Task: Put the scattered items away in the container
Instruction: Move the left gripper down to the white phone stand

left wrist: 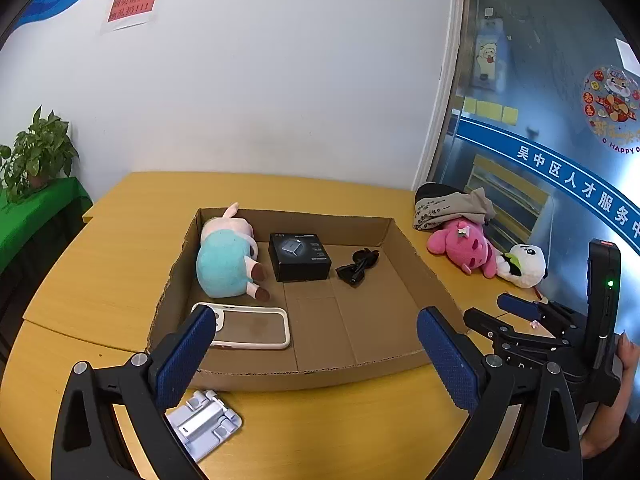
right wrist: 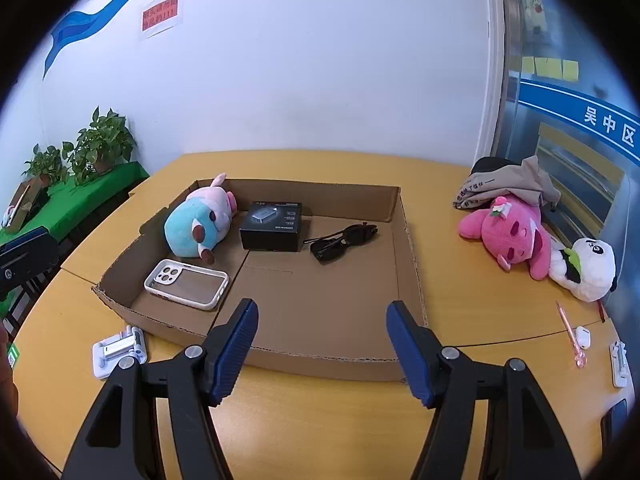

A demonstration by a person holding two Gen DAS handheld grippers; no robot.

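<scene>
A shallow cardboard tray (left wrist: 404, 252) (right wrist: 404, 236) lies on the yellow table. Inside it are a blue-and-pink plush pig (left wrist: 226, 258) (right wrist: 198, 222), a black box (left wrist: 299, 256) (right wrist: 272, 226), dark sunglasses (left wrist: 358, 266) (right wrist: 344, 242) and a white phone case (left wrist: 256, 326) (right wrist: 186, 283). A white folding stand (left wrist: 204, 426) (right wrist: 119, 350) lies outside the tray's near left corner. My left gripper (left wrist: 316, 354) is open and empty, just short of the tray's near wall. My right gripper (right wrist: 322, 350) is open and empty too, and shows at the right in the left wrist view (left wrist: 516, 312).
A pink plush (left wrist: 464, 248) (right wrist: 508, 236), a white panda plush (left wrist: 524, 266) (right wrist: 586, 268) and a folded cloth (right wrist: 504, 184) lie at the right by a glass door. A pink pen (right wrist: 570, 334), white earbud case (right wrist: 582, 336) and another white stand (right wrist: 619, 362) sit near the right edge. Potted plants (right wrist: 102, 142) stand left.
</scene>
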